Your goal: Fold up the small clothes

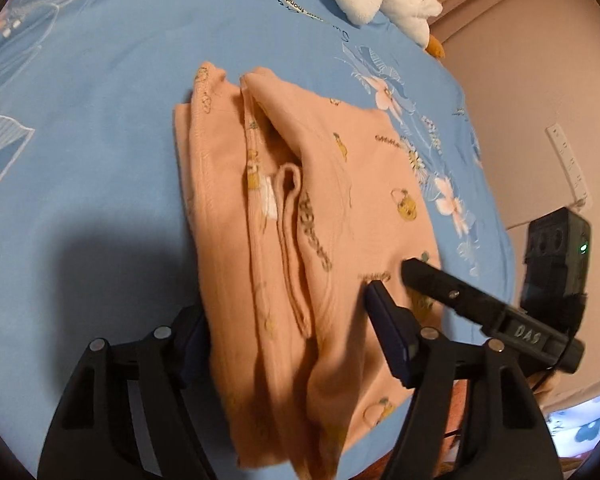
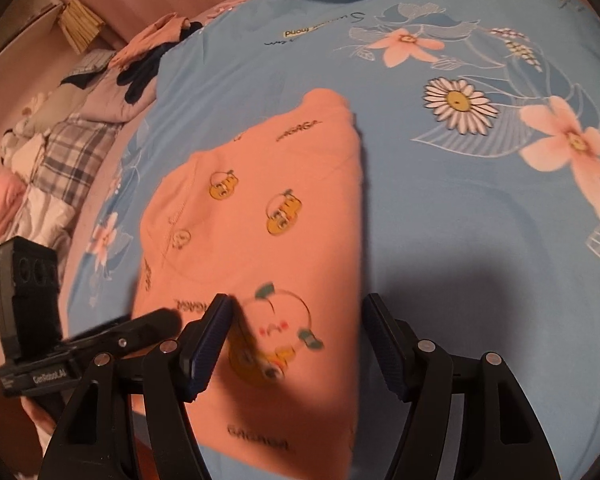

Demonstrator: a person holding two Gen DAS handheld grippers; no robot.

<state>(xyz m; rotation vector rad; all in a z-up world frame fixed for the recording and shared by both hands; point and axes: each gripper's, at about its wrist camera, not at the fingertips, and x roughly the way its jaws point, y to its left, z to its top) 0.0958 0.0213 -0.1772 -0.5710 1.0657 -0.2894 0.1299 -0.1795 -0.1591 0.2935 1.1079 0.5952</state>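
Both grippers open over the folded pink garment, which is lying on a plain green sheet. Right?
Not quite. The sheet is light blue with a flower print, not plain green; the right wrist view shows it best. The rest holds: left gripper and right gripper are open over the folded pink garment.

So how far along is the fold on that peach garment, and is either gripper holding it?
The peach garment lies folded into layers on the blue sheet. Nothing is in hand: the left gripper and right gripper both stand open over it, pads not pressing. Left to do: perhaps a tidy of the loose edges, which look uneven.
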